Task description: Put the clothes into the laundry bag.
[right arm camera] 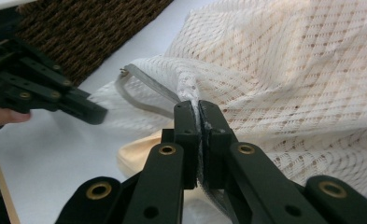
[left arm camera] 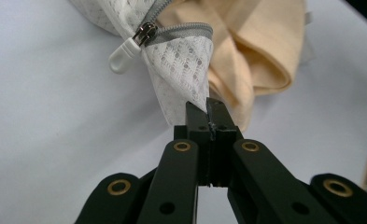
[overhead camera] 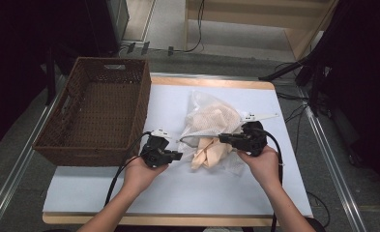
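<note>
High view: mesh bag (overhead camera: 211, 123) on table (overhead camera: 178, 193), between left hand-held gripper (overhead camera: 178, 155) and right hand-held gripper (overhead camera: 222, 138); basket (overhead camera: 100, 111) beyond left one.

Left gripper view: jaws clamped on mesh corner just ahead; zipper pull (left arm camera: 125, 55) farther up-left; keep tension steady.

Right gripper view: jaws pinch mesh edge beside zipper tape (right arm camera: 148, 86); pull apart evenly to free peach cloth (right arm camera: 134, 156).

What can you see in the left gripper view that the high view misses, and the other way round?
The left gripper view shows the zip slider with its white pull tab, and the left tool pinching the mesh bag. The high view shows the wicker basket, both hands and the right tool. Both show the bag, the peach cloth and the white table.
</note>
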